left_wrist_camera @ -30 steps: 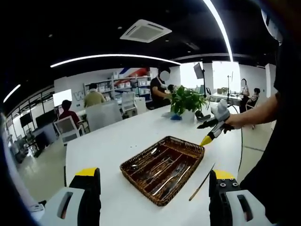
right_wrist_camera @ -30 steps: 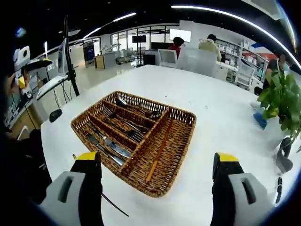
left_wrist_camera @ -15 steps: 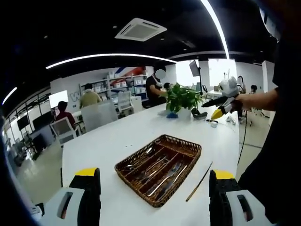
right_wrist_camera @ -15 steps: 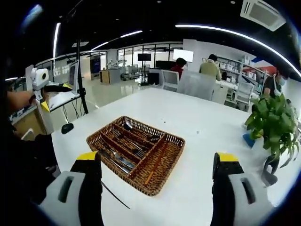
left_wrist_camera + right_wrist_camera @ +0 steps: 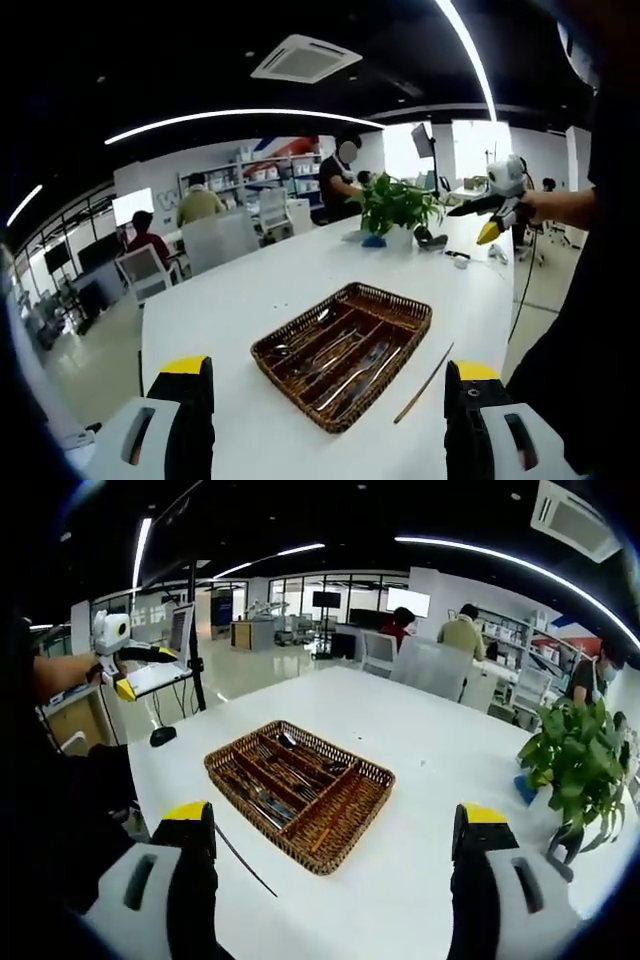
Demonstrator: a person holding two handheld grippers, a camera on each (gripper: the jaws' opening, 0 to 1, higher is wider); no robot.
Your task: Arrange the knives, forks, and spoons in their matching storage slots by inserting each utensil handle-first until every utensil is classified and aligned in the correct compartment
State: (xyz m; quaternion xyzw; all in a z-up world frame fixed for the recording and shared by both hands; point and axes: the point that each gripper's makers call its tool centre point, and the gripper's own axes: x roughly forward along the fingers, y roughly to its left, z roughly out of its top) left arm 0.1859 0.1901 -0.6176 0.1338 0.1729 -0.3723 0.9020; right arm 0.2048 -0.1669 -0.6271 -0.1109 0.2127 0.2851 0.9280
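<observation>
We saw the brown woven wicker cutlery tray (image 5: 300, 792) sitting on the white round table (image 5: 440, 780), metal utensils (image 5: 270, 798) lying in its slots, our left gripper (image 5: 320, 425) and right gripper (image 5: 335, 900) spread wide, holding nothing, a thin dark stick (image 5: 423, 383) lying just beside the tray.

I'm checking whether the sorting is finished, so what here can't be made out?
- Utensil types in the basket: too small to tell apart in either view.
- Whether handles or heads point inward: too small.
- Stick by the basket: left gripper view shows it whole but too thin to identify; in the right gripper view its near end hides behind the right claw.
- Left claw and right claw: open, holding nothing.
</observation>
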